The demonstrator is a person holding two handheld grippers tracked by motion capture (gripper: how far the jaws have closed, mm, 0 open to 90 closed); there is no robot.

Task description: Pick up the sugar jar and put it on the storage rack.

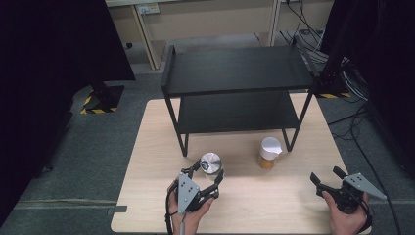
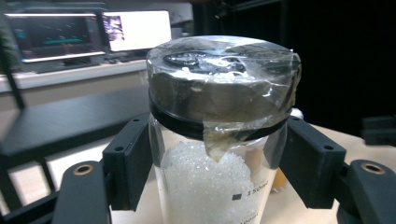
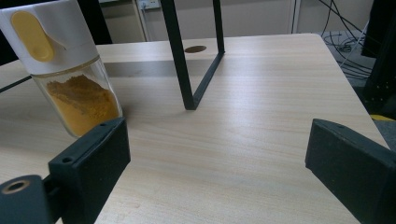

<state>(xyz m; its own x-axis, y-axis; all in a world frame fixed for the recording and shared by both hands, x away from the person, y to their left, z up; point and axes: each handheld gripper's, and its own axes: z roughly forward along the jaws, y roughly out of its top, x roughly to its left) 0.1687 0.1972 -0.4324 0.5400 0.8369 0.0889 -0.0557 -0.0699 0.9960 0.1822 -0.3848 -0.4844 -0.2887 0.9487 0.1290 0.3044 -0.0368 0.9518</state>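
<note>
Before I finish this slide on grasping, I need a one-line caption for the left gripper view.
Left gripper clamps a glass jar of white granules, its lid taped over.

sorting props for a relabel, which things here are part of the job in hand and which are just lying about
In the job:
- clear glass jar of white granules with a film-wrapped metal lid
- left gripper, shut on that jar

Lying about:
- glass shaker of orange powder with a white cap
- black two-tier metal shelf
- right gripper, open, holding nothing
</note>
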